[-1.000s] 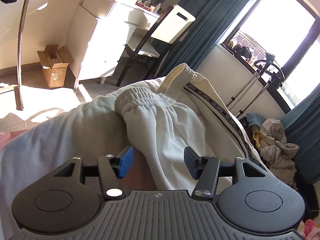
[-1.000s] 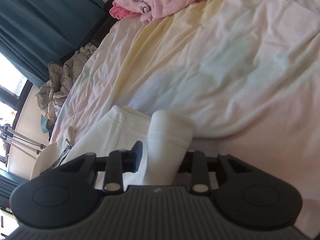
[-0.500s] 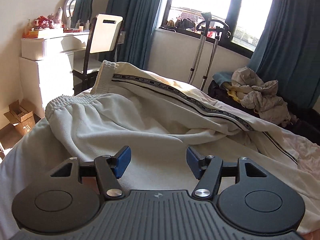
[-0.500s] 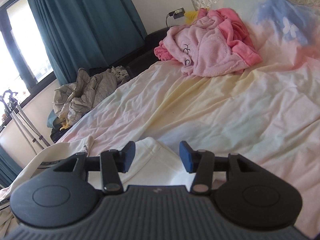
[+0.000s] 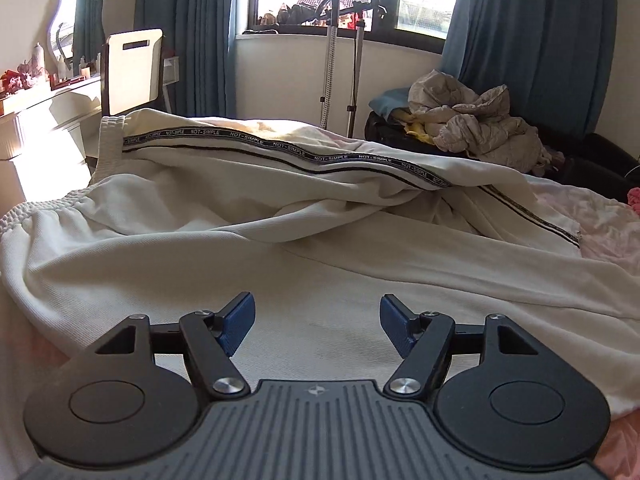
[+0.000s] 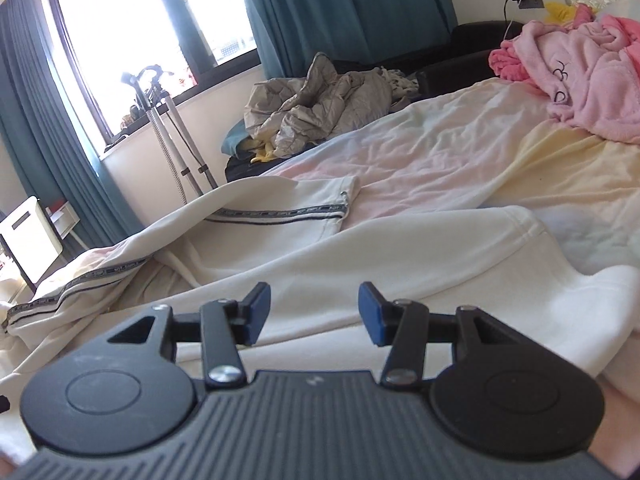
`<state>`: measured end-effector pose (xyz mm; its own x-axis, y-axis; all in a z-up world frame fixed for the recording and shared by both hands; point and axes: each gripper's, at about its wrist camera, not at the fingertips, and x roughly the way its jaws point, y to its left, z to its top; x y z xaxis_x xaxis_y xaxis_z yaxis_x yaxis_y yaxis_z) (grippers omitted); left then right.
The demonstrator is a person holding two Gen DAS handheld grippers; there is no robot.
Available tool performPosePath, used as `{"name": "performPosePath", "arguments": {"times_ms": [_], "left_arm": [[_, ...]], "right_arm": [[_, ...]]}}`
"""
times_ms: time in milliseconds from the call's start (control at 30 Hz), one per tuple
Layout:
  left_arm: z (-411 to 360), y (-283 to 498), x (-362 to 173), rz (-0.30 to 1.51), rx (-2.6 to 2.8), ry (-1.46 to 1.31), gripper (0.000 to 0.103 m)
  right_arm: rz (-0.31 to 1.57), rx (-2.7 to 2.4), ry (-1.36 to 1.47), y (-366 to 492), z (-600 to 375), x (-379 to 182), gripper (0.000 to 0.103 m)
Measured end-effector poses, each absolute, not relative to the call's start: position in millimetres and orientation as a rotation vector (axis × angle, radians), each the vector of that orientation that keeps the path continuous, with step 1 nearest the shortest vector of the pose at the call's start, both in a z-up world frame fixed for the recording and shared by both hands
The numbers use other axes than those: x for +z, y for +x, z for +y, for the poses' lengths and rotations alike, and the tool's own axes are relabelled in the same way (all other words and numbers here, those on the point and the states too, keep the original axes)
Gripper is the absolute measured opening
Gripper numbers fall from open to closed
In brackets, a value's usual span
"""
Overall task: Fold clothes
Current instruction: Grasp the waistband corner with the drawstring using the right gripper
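Note:
Cream trousers [image 5: 280, 256] with a black lettered side stripe [image 5: 304, 154] lie spread across the bed, elastic waistband [image 5: 36, 210] at the left. My left gripper [image 5: 318, 320] is open and empty, just above the cloth near the waist end. In the right wrist view the same trousers [image 6: 360, 256] lie with the leg hem [image 6: 346, 204] on the pink sheet. My right gripper [image 6: 314, 312] is open and empty above the leg end.
A pink robe [image 6: 580, 80] lies at the bed's head. A grey garment heap [image 5: 476, 120] sits on dark furniture beside the bed. A steamer stand [image 5: 344, 60] stands under the window. A chair [image 5: 132, 72] and white dresser [image 5: 48, 108] stand at left.
Both grippers have let go of the trousers and pulled back; the right one held a bunched fold a second ago. Both cameras have swung up level, and the trousers now lie flat.

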<state>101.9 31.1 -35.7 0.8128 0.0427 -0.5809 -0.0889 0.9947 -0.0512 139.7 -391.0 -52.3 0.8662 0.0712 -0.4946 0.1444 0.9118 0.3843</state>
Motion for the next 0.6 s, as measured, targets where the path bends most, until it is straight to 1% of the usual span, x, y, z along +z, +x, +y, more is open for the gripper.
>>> {"name": "performPosePath", "arguments": {"times_ms": [167, 333, 433, 500, 533, 567, 600], "left_arm": [[9, 115, -54, 0.6, -0.004, -0.045, 0.073], [15, 127, -65, 0.61, -0.037, -0.087, 0.073], [21, 141, -70, 0.609, -0.04, -0.138, 0.073], [22, 153, -76, 0.622, -0.037, -0.15, 0.073], [23, 157, -80, 0.632, -0.034, -0.15, 0.073], [23, 162, -84, 0.642, -0.03, -0.149, 0.073], [24, 165, -87, 0.65, -0.027, -0.148, 0.073]], "right_arm": [[0.567, 0.028, 0.48, 188, -386, -67, 0.051], [0.595, -0.016, 0.493, 261, -406, -84, 0.052], [0.673, -0.004, 0.546, 300, -416, -101, 0.052], [0.731, 0.01, 0.588, 326, -423, -113, 0.055], [0.746, 0.017, 0.587, 334, -423, -118, 0.06], [0.751, 0.024, 0.568, 340, -420, -121, 0.063], [0.757, 0.029, 0.553, 345, -417, -123, 0.064]]}}
